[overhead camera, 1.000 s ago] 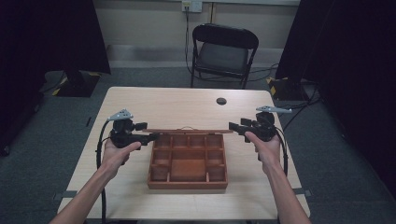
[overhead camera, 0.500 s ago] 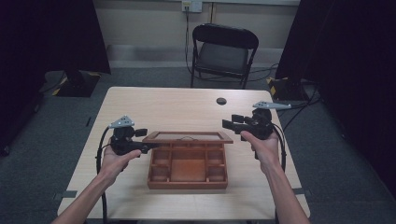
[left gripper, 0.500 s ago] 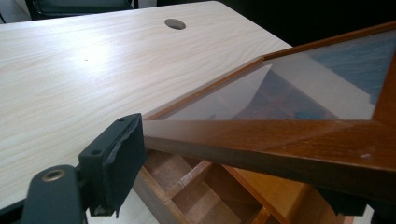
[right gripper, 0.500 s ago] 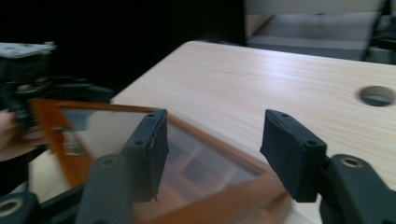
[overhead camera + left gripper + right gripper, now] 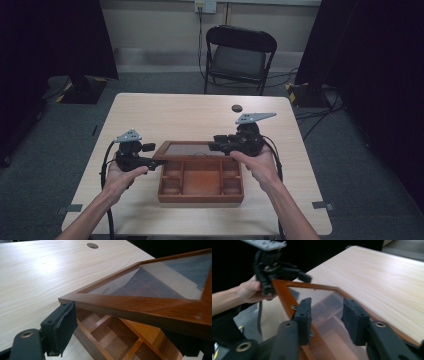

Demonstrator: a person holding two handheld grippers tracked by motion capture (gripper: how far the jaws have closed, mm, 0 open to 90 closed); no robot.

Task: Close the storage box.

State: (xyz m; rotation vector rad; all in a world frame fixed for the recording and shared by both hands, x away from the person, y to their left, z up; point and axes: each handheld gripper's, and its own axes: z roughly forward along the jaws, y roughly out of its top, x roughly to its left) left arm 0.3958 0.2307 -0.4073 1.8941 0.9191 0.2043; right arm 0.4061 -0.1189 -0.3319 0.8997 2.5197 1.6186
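Midway, the left gripper [image 5: 155, 161] clamped the glass lid's [image 5: 192, 149] corner above the wooden box [image 5: 200, 192] near the table's [image 5: 165, 112] front edge — the right gripper [image 5: 216, 145], jaws parted, hovered over it, forearms level.

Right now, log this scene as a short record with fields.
surface: light wooden table
main item: wooden compartment box, compartments look empty
lid: glass-paned lid, partly raised, tilted over the box
left gripper: at the lid's left corner, frame between its jaws
right gripper: open, jaws astride the lid's frame
other: small dark disc at table's far side, chair beyond
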